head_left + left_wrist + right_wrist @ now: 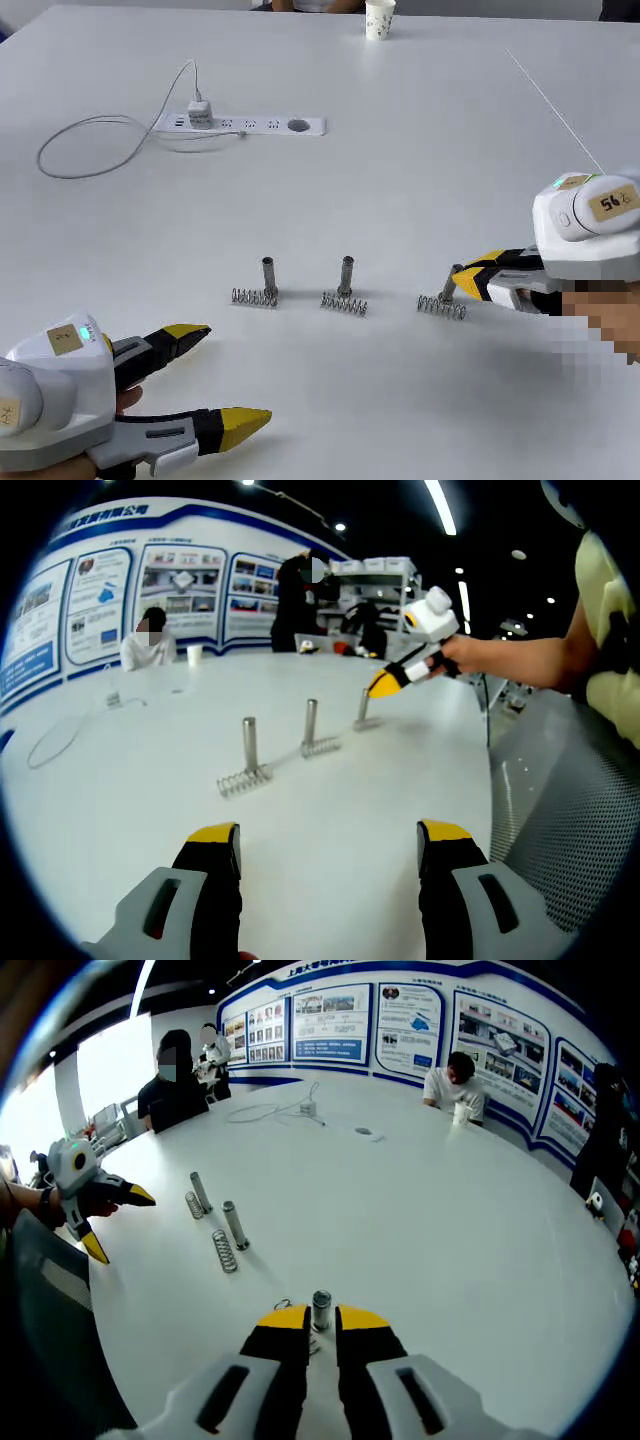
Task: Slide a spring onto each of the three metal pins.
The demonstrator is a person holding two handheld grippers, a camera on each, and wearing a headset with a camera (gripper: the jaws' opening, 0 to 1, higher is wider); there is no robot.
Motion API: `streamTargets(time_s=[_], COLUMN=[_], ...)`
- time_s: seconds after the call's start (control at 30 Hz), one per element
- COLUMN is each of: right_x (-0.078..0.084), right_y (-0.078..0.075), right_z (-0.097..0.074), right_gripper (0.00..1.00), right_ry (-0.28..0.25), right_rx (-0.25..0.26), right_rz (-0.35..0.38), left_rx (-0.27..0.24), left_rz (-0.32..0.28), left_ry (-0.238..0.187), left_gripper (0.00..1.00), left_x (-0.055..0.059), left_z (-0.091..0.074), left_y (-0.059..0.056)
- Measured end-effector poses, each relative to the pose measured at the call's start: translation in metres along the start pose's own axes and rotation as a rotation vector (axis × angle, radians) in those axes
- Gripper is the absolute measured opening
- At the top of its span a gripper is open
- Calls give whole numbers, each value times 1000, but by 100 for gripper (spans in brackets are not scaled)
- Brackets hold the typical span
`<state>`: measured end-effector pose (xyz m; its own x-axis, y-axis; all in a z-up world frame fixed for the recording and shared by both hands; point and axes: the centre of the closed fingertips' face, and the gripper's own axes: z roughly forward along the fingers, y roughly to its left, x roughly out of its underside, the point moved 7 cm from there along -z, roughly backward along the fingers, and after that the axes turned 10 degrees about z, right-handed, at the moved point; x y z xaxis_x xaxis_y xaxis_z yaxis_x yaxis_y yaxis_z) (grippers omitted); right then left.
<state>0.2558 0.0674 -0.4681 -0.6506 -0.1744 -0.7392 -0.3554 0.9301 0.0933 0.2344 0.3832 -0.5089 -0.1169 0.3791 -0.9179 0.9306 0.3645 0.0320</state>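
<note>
silver pin (321,1310), wht table (400,180)

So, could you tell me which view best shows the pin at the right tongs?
The right gripper view: the pin stands close up between the tips of the right tongs. The head view shows the pin smaller, at the tongs' tip; in the left gripper view the pin is small and far off.

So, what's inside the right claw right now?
The rightmost pin, pinched in the right claw. Its spring lies loose beside it; the pin's foot is hidden behind the claw.

White table (420,200) before a poster-covered wall (400,1020).
</note>
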Motion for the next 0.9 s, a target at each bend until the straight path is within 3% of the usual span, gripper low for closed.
streamTargets(time_s=[0.9], right_x=[20], right_y=[-2], right_z=[7], right_gripper=[15], right_ry=[73], right_rx=[-64], right_rz=[-33], left_rx=[0], left_rz=[-4], left_ry=[3], left_gripper=[73], left_x=[1], left_z=[-1], left_y=[-1])
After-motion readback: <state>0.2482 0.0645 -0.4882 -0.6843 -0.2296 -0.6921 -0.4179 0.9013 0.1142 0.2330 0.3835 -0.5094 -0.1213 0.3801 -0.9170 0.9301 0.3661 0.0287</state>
